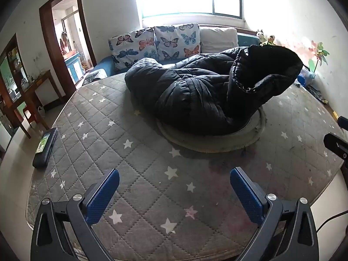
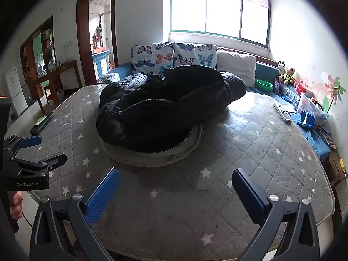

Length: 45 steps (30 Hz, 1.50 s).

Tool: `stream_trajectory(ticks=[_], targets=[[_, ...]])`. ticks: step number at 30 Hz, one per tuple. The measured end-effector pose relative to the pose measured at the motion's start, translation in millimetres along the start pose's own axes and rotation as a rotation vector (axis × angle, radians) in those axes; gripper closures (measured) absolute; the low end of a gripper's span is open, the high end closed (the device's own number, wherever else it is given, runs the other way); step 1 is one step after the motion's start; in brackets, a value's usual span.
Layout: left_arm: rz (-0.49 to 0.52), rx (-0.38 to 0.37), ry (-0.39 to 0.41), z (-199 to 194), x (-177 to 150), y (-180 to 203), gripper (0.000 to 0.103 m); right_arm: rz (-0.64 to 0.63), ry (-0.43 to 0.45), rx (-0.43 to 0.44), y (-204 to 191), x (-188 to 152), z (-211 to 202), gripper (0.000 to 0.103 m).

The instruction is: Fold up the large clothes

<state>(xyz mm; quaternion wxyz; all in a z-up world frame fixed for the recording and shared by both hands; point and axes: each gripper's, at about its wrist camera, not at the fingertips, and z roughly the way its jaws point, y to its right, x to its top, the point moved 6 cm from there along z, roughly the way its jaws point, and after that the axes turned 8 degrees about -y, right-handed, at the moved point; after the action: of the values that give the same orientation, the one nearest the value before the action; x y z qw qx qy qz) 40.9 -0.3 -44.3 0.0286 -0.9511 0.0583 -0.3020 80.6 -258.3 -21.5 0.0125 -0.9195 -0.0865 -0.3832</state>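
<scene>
A large black puffy coat (image 1: 202, 91) lies crumpled in a heap on a round disc (image 1: 217, 143) in the middle of a grey star-patterned quilted mat (image 1: 141, 174). It also shows in the right wrist view (image 2: 165, 106), on the disc (image 2: 152, 154). My left gripper (image 1: 174, 192) is open and empty, hovering above the mat's near part, well short of the coat. My right gripper (image 2: 175, 191) is open and empty, also short of the coat. The left gripper shows at the left edge of the right wrist view (image 2: 32, 152).
A dark phone-like case (image 1: 44, 148) lies at the mat's left edge. Butterfly cushions (image 1: 156, 41) and a white pillow (image 2: 237, 67) sit behind the coat. Toys, a green bowl (image 2: 264, 84), a blue stand (image 2: 306, 119) and a remote (image 2: 282, 112) line the right side. A doorway (image 2: 97, 34) and a wooden table (image 1: 34, 91) stand at the left.
</scene>
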Motion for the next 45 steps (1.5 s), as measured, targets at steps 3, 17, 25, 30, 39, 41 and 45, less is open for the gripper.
stream_trajectory(ticks=[3, 17, 25, 30, 39, 41, 45], targets=[[0.002, -0.018, -0.003, -1, -2, 0, 0.0, 0.003, 0.003, 0.004, 1, 0, 0, 0.0], [0.0, -0.038, -0.034, 9, 1, 5, 0.0, 0.01, -0.001, 0.007, 3, 0, 1, 0.0], [-0.007, -0.035, -0.038, 10, 1, 6, 0.0, 0.017, 0.0, 0.01, 2, 2, 4, 0.0], [-0.004, -0.038, -0.039, 10, 1, 7, 0.0, 0.025, 0.005, 0.021, 6, 1, 1, 0.0], [-0.018, -0.04, -0.05, 13, 0, 6, 0.0, 0.024, 0.006, 0.024, 6, 0, 1, 0.0], [-0.017, -0.038, -0.049, 13, 0, 5, 0.0, 0.025, 0.006, 0.023, 5, 1, 1, 0.0], [-0.016, -0.033, -0.047, 12, 1, 5, 0.0, 0.025, 0.008, 0.025, 5, 1, 0, 0.0]])
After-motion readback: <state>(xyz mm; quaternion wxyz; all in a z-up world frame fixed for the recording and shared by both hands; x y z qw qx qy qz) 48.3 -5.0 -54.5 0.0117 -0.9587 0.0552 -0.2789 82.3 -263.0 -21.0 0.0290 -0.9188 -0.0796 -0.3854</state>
